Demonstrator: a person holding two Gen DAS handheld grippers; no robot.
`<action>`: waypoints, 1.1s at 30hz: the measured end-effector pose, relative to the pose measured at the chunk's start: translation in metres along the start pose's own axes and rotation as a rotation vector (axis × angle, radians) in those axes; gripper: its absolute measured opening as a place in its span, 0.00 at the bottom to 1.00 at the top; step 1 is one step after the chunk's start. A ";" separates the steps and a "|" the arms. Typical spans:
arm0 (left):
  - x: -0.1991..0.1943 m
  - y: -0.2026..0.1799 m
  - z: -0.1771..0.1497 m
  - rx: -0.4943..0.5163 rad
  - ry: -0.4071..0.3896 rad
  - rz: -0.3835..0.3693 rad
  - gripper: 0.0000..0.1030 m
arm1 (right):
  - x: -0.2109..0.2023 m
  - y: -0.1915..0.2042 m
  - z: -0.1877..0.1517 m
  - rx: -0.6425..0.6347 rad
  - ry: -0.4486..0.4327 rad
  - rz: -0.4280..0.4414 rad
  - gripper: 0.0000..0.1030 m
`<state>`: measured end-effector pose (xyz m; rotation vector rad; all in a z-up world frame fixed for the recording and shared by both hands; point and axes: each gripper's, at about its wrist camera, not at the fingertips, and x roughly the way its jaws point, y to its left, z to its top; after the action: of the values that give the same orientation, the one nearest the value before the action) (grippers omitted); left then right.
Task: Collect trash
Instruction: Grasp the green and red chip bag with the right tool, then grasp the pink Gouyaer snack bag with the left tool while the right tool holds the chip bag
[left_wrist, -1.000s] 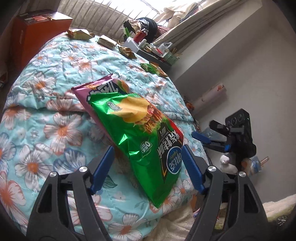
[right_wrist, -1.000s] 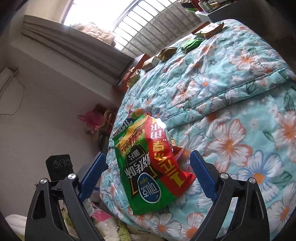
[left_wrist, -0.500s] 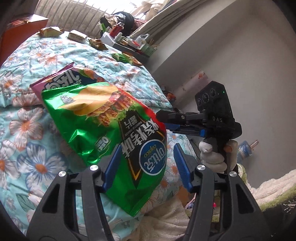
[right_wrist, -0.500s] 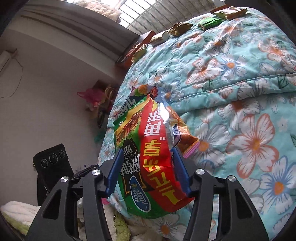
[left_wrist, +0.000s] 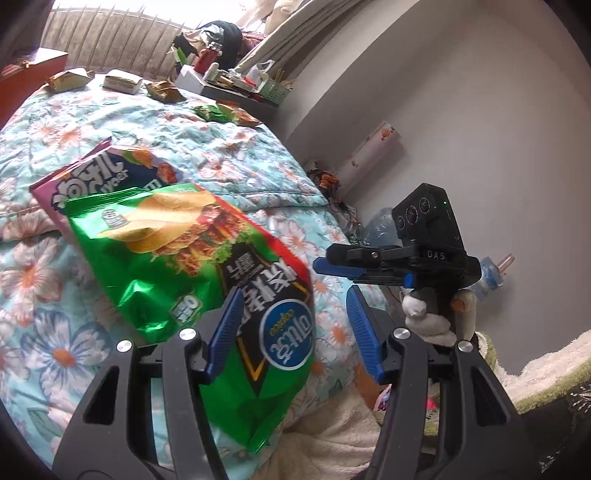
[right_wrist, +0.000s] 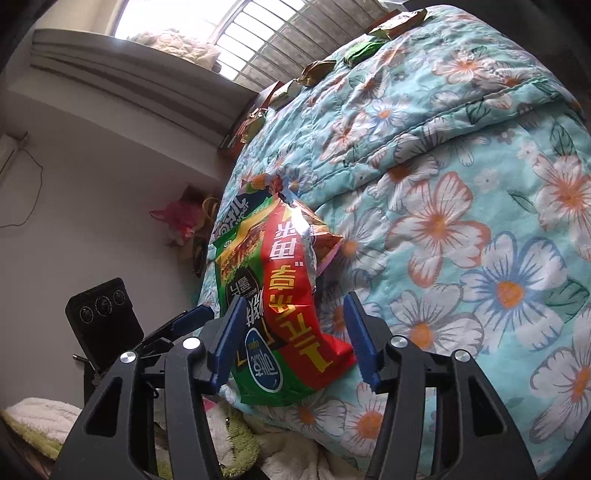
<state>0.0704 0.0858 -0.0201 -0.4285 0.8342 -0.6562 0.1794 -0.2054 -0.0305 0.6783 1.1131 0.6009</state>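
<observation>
A green chip bag (left_wrist: 177, 266) lies on the floral quilt (left_wrist: 229, 162) over a purple snack bag (left_wrist: 92, 177), its lower corner hanging past the bed's edge. My left gripper (left_wrist: 293, 295) straddles the bag's lower end; its left pad overlaps the bag, while quilt shows between the bag and its right pad. My right gripper (right_wrist: 294, 298) straddles the same bag (right_wrist: 258, 295) from the other side. Its jaws are opening, and there is a gap at the right fingertip. Each gripper appears in the other's view, at the bag's edge (left_wrist: 321, 266) (right_wrist: 207, 312).
Several wrappers (left_wrist: 70, 79) and a small box (left_wrist: 122, 82) lie at the bed's far end, plus a green wrapper (left_wrist: 212, 110). A cluttered shelf (left_wrist: 236, 81) stands behind it. A white fuzzy blanket (left_wrist: 332, 424) lies below the bed's edge, and a grey wall is at the right.
Both grippers have come in close around the green bag's lower end, and both pairs of jaws stand narrower than a second ago. The bag stays on the quilt.
</observation>
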 end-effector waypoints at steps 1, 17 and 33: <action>-0.004 0.005 -0.002 -0.010 -0.002 0.019 0.52 | 0.003 -0.001 0.002 0.002 0.007 0.000 0.57; -0.004 0.043 -0.016 -0.106 0.041 0.118 0.41 | 0.049 0.038 0.000 -0.120 0.157 0.188 0.28; -0.004 0.092 0.000 -0.400 0.007 0.188 0.43 | -0.049 -0.008 -0.005 -0.028 -0.162 0.084 0.24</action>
<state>0.1019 0.1550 -0.0714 -0.6985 1.0024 -0.3143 0.1598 -0.2456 -0.0090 0.7397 0.9282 0.6211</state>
